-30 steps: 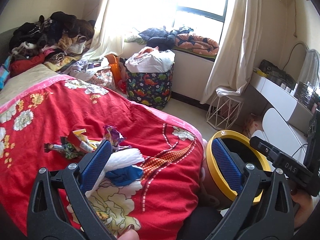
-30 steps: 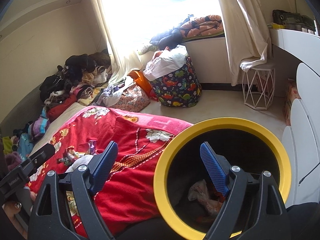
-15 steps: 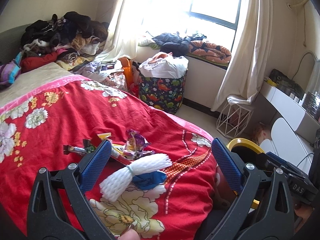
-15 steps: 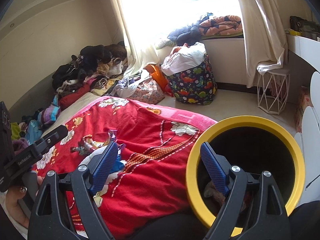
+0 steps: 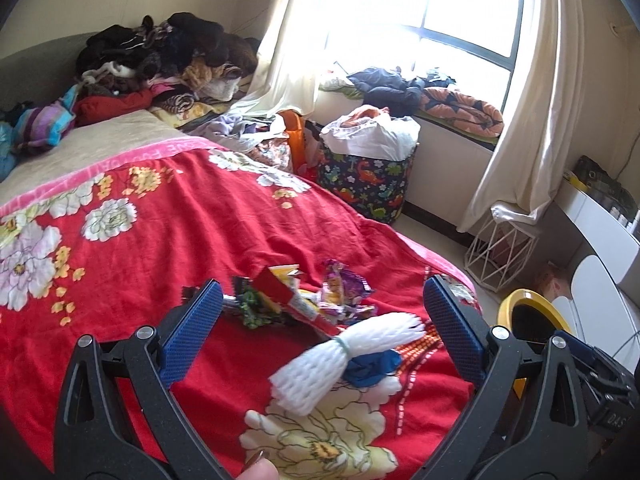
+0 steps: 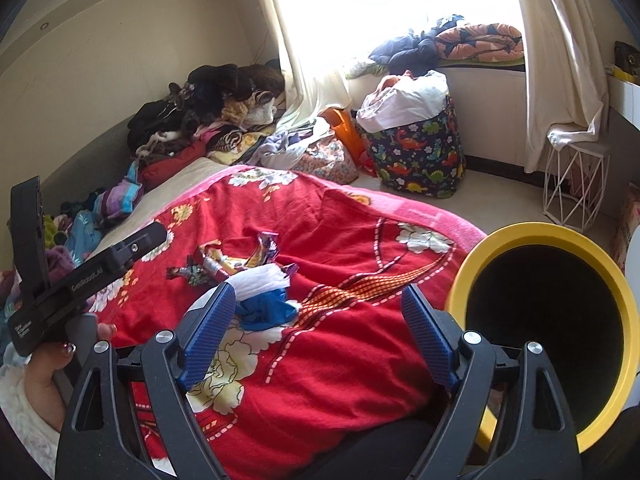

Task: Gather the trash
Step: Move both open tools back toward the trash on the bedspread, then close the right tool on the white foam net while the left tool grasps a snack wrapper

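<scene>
Both claws hang over the bed, and both stand wide apart with nothing between their blue pads. The left claw (image 5: 322,322) looks straight down on the trash: a white foam net sleeve (image 5: 344,356) lies on the red floral blanket (image 5: 180,232), bunched in the middle by a thin band, with a crumpled blue scrap (image 5: 372,368) touching its near side. Just beyond them sits a heap of snack wrappers (image 5: 308,296), purple, yellow, red and green, all tangled together; how many pieces there are is hard to say from here.

Over to the right claw (image 6: 316,314): its left pad hovers just beside the blue scrap (image 6: 266,310) and the foam sleeve (image 6: 260,278), not touching either. The yellow-rimmed bin (image 6: 552,232) stands off the bed's right edge, dark inside, well clear of the trash pile. At the left of this view a hand (image 6: 52,364) grips the handle of the other tool.

Farther back, a dinosaur-print hamper (image 5: 366,184) stands under the window.
</scene>
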A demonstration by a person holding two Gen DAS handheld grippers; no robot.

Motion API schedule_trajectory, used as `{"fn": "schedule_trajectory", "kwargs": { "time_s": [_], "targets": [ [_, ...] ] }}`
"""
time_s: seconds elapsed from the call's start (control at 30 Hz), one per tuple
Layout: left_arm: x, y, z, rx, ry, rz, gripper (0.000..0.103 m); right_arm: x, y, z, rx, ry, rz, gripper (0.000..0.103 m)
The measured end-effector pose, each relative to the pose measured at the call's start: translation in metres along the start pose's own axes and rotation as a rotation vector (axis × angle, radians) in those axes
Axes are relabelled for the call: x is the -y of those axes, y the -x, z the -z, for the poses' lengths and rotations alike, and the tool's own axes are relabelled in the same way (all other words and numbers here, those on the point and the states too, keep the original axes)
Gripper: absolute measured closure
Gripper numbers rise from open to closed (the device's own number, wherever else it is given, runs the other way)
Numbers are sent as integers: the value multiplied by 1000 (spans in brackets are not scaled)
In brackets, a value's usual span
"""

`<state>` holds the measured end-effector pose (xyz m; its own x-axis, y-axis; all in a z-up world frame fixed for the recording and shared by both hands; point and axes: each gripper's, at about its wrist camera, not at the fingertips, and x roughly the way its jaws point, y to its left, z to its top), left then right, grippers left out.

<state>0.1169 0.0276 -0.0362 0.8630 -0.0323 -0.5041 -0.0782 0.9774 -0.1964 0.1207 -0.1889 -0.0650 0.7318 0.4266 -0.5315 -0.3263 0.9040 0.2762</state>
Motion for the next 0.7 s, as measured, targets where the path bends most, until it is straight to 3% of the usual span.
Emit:
{"fn": "schedule_trajectory", "kwargs": {
  "time_s": [0.23, 0.7],
  "targets": [
    [-31, -9, 5, -28, 35, -53, 12, -14, -20, 3, -44, -10, -36, 21],
    [-65, -40, 24, -175, 126, -20, 64, -29, -73, 1, -123, -46, -58, 21]
  ]
}}
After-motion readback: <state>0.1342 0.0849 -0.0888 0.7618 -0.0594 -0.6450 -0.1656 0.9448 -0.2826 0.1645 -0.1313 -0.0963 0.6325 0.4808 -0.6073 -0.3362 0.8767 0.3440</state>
